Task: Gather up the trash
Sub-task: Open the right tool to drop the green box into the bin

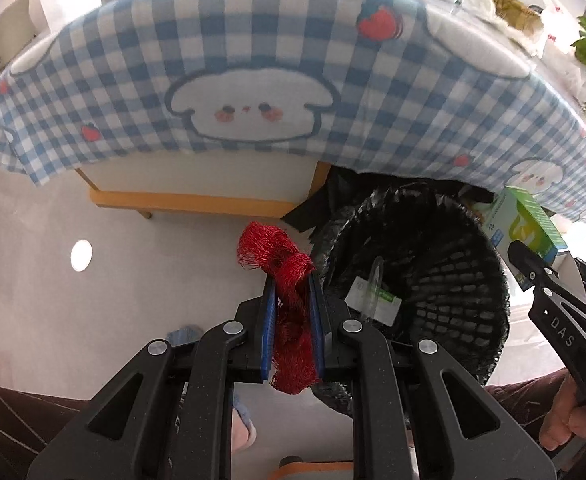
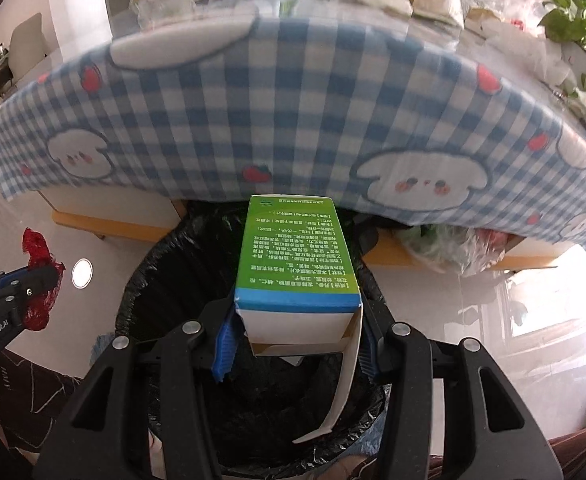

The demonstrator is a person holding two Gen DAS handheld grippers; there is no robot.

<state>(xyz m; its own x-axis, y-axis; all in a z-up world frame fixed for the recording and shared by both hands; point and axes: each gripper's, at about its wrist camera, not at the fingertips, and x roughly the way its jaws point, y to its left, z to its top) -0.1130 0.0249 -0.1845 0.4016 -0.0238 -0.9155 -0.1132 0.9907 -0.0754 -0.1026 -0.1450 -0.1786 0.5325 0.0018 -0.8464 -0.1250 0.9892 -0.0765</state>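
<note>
At the bottom centre of each wrist view sit the jaws. The left gripper (image 1: pixel 293 320) is clamped tight on a wad of red mesh netting (image 1: pixel 289 300), soft, light and crushable, held just left of the bin (image 1: pixel 453 280). The right gripper (image 2: pixel 293 344) squeezes the open end of a green-and-blue carton (image 2: pixel 295 264); thin card, probably empty, best pinched across its narrow sides as here. It hangs directly over the black-lined bin mouth, below the checked tablecloth (image 2: pixel 213 128). Both tools tilt steeply downward; a hand (image 1: pixel 573 412) shows at lower right.
</note>
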